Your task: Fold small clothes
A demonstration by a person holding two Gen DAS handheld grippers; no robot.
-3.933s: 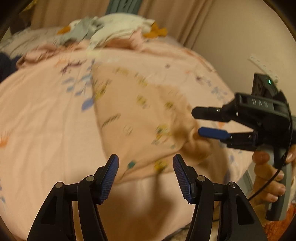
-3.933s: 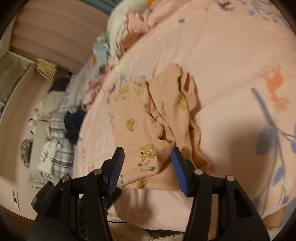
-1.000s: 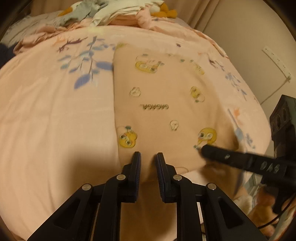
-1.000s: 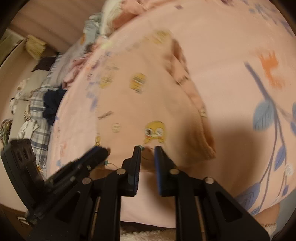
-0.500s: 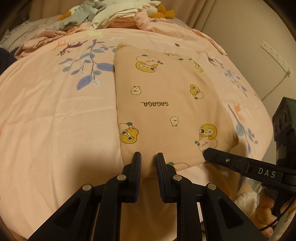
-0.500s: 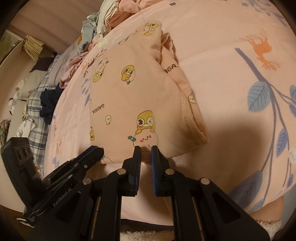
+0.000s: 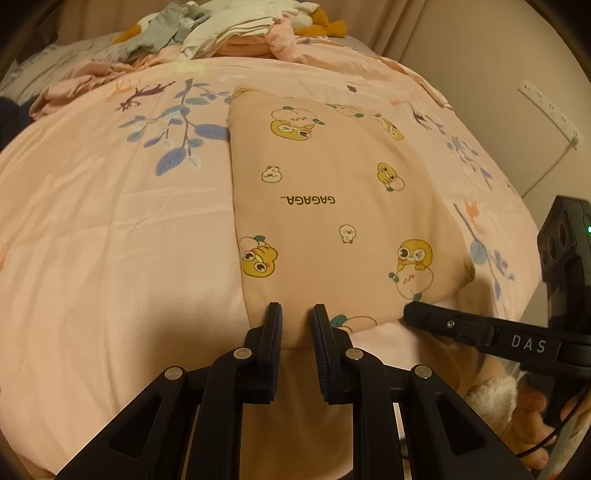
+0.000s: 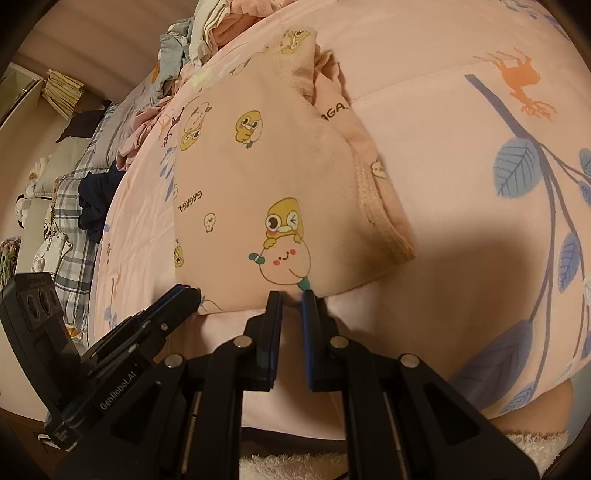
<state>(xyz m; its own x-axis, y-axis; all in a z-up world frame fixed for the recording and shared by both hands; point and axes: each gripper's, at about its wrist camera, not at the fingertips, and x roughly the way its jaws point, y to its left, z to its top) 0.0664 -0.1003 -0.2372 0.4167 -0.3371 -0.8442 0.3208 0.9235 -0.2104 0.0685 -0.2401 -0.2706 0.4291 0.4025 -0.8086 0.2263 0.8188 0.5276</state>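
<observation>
Peach-coloured fleecy garment (image 7: 332, 206) printed with yellow cartoon ducks and the word GAGAGA lies spread fairly flat on the pink bedspread with blue leaf and orange animal prints (image 7: 110, 240), its near hem at the bed's near edge. Along its right side extra layers (image 8: 354, 136) are bunched and turned under, so it looks laid out and smoothed, with the folds themselves, by my reading, yet to be made. The left tool (image 7: 295, 314) is nearly closed on the hem near the left corner; the right tool (image 8: 290, 297) has just been closing and now pinches the hem near the right corner. Beyond, a heap of mixed unfolded clothes (image 7: 229, 26) waits at the far end of the bed.
</observation>
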